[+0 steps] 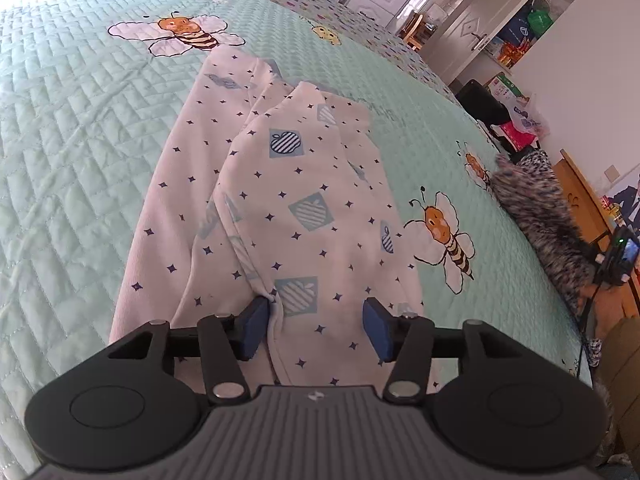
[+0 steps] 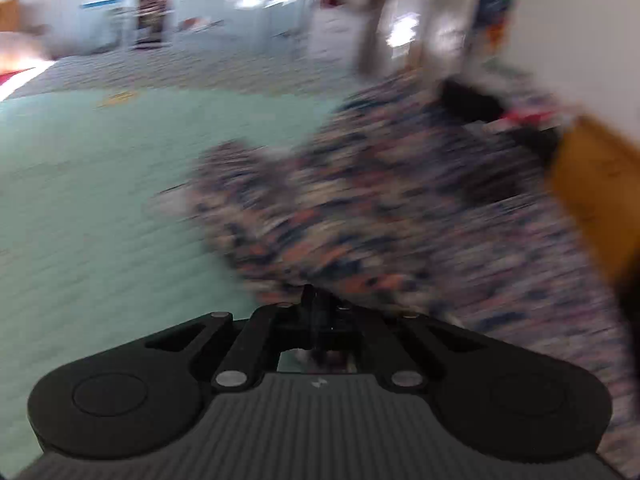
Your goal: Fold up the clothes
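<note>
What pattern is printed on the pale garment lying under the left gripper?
Small dark stars and blue squares holding striped apples on the pale garment; it shows best in the left wrist view.

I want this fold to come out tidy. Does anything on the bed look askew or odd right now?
Yes. The white star-and-apple print garment lies on the mint quilted bedspread with its upper layer bunched and crooked, edges not lined up. The right wrist view is too blurred to judge.

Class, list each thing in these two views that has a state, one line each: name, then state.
White patterned garment: lying partly folded on the bed.
Speckled garment: heaped on the bed, blurred.
Left gripper: open over the white garment's hem.
Right gripper: fingers shut at the speckled garment's edge.
</note>
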Demonstrator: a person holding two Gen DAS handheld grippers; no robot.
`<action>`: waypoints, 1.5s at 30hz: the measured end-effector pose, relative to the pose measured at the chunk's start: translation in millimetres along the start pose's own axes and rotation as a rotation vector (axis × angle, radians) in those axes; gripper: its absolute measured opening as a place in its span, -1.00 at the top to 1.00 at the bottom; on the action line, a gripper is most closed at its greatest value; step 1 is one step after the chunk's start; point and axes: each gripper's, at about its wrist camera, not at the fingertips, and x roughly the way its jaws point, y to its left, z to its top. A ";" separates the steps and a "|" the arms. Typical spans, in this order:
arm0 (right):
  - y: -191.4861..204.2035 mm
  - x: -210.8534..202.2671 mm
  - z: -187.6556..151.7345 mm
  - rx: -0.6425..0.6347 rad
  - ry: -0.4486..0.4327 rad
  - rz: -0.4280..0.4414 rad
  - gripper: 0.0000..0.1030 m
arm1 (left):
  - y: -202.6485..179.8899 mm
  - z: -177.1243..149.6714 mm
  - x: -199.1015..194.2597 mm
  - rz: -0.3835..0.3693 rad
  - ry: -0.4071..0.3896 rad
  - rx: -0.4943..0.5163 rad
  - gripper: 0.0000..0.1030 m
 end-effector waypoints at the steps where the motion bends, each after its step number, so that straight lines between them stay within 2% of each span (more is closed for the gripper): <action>1: -18.3 -1.8 5.0 0.004 -0.014 -0.120 1.00 | 0.7 -0.9 -0.4 -0.003 -0.003 -0.003 -0.06; 2: -33.8 -4.5 8.9 -0.009 -0.024 -0.238 1.00 | 1.0 -1.2 -0.9 -0.005 -0.005 -0.008 -0.06; 3: -49.3 -7.3 12.9 -0.022 -0.033 -0.357 0.89 | 1.1 -1.3 -1.4 -0.008 -0.005 -0.013 -0.06; 4: -55.6 -15.7 13.8 -0.014 -0.032 -0.348 0.89 | 1.2 -1.4 -1.9 -0.010 -0.006 -0.019 -0.06; 6: -51.5 -39.6 11.4 -0.023 -0.039 -0.246 0.89 | 1.2 -1.5 -3.3 -0.013 -0.005 -0.032 -0.06; 8: -19.8 -67.2 1.1 -0.088 -0.066 -0.149 0.82 | 0.8 -1.6 -5.2 -0.010 -0.002 -0.050 -0.06; 10: 9.7 -83.5 -13.5 -0.107 -0.074 0.060 0.71 | -0.4 -2.3 -8.1 -0.005 0.006 -0.057 -0.06; 14: 78.4 -104.7 -42.8 -0.294 -0.099 0.375 0.55 | 0.0 -5.3 -13.7 -0.012 0.019 -0.060 -0.06; 15: 91.2 -103.9 -48.0 -0.322 -0.089 0.411 0.54 | 0.0 -5.4 -13.9 -0.010 0.018 -0.068 -0.06; 19: 132.8 -113.9 -63.2 -0.479 -0.155 0.427 0.49 | -3.6 -5.1 -14.4 0.004 0.010 -0.092 -0.07; 20: 141.0 -123.4 -66.9 -0.499 -0.175 0.471 0.47 | -6.2 -5.5 -15.1 0.008 0.003 -0.092 -0.10; 21: 145.7 -129.5 -70.0 -0.510 -0.188 0.523 0.30 | -10.0 -6.1 -15.8 0.002 -0.005 -0.085 -0.10; 22: 151.3 -137.7 -72.9 -0.529 -0.191 0.574 -0.01 | -14.4 -6.7 -16.5 -0.009 -0.013 -0.074 -0.10; 23: 156.2 -148.6 -74.3 -0.528 -0.176 0.628 -0.12 | -19.3 -7.0 -18.0 -0.032 -0.026 -0.056 -0.10; 26: 166.3 -174.6 -75.7 -0.390 -0.083 0.886 -0.19 | -28.9 -5.1 -20.2 -0.084 -0.048 -0.049 -0.12; 27: 174.1 -180.3 -79.2 -0.381 -0.074 0.903 -0.19 | -28.9 -2.7 -20.6 -0.083 -0.054 -0.064 -0.12; 29: 188.7 -178.3 -82.2 -0.344 -0.018 0.851 -0.22 | -28.2 3.2 -21.6 -0.070 -0.066 -0.095 -0.11; 30: 191.5 -171.0 -77.1 -0.274 0.023 0.818 -0.21 | -27.9 6.1 -22.1 -0.063 -0.072 -0.110 -0.11; 32: 192.4 -160.0 -58.1 -0.122 0.088 0.715 -0.22 | -27.3 12.2 -25.8 -0.005 -0.085 -0.098 -0.11; 34: 206.2 -158.1 -39.1 -0.098 0.171 0.677 -0.36 | -25.0 18.8 -31.0 0.081 -0.098 -0.089 -0.11; 36: 229.2 -165.9 -28.4 -0.062 0.259 0.750 -0.37 | -16.8 22.6 -40.4 0.119 -0.119 -0.093 -0.11; 38: 242.8 -181.8 -28.3 0.021 0.306 0.900 -0.37 | -6.2 22.0 -53.4 0.099 -0.146 -0.105 -0.11; 39: 250.8 -190.2 -29.8 0.049 0.321 0.955 -0.37 | -1.0 20.8 -56.0 0.096 -0.136 -0.103 -0.13; 40: 258.6 -195.9 -32.7 0.068 0.340 1.016 -0.37 | 4.1 19.4 -56.7 0.096 -0.114 -0.097 -0.15; 41: 267.5 -196.5 -38.1 0.092 0.382 1.095 -0.37 | 10.7 16.8 -51.3 0.112 -0.063 -0.094 -0.24; 42: 274.2 -192.6 -44.4 0.108 0.428 1.137 -0.36 | 18.1 13.7 -43.1 0.135 0.003 -0.093 -0.27; 43: 277.7 -190.7 -49.2 0.072 0.432 1.091 -0.30 | 25.3 8.7 -37.7 0.150 0.042 -0.092 -0.21; 44: 280.5 -189.6 -53.5 0.023 0.426 1.025 -0.05 | 28.9 5.1 -41.4 0.139 0.023 -0.087 -0.14; 45: 275.4 -195.9 -51.5 0.026 0.413 0.997 0.45 | 30.7 3.6 -47.5 0.121 0.005 -0.092 -0.15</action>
